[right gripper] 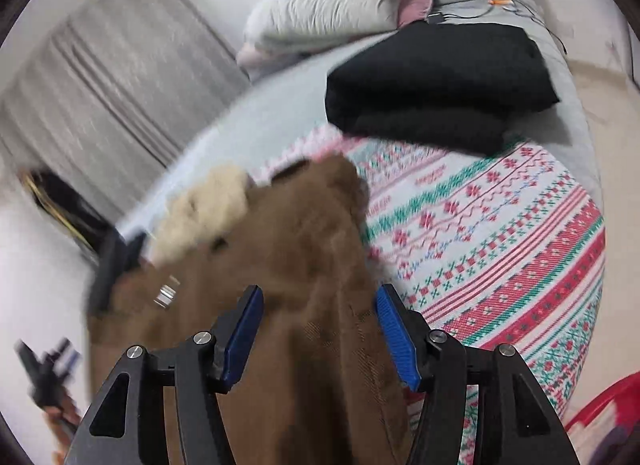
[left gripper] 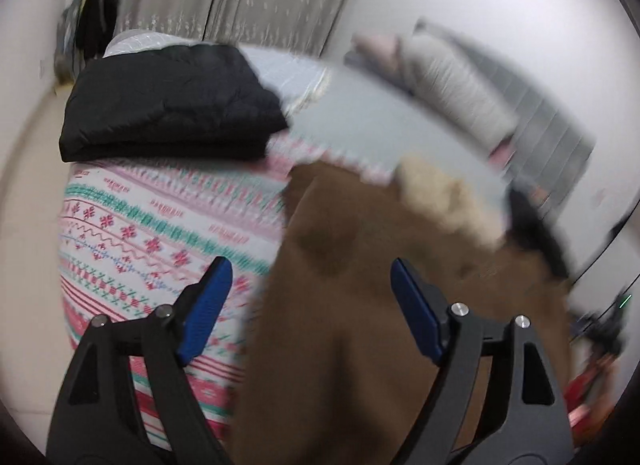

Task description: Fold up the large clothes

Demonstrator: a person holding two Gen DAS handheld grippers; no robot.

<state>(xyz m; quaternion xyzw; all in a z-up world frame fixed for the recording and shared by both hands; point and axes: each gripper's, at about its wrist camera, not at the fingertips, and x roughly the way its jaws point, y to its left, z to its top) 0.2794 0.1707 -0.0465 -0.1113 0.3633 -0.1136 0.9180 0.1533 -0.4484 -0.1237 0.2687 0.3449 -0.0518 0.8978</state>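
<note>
On the patterned blanket [left gripper: 132,233] lies the brown coat [left gripper: 360,305], near me. I see my left gripper [left gripper: 311,305] and right gripper [right gripper: 318,329] spread wide over it, pinching nothing; a folded black garment [right gripper: 440,77] sits farther off.

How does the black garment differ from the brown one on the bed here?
The black garment is folded into a compact stack; the brown garment lies loose and unfolded. The black one sits far from both grippers; the brown one fills the view under the open left gripper and right gripper. The brown shows cream fleece; the black is plain. Both lie on the patterned blanket.
</note>
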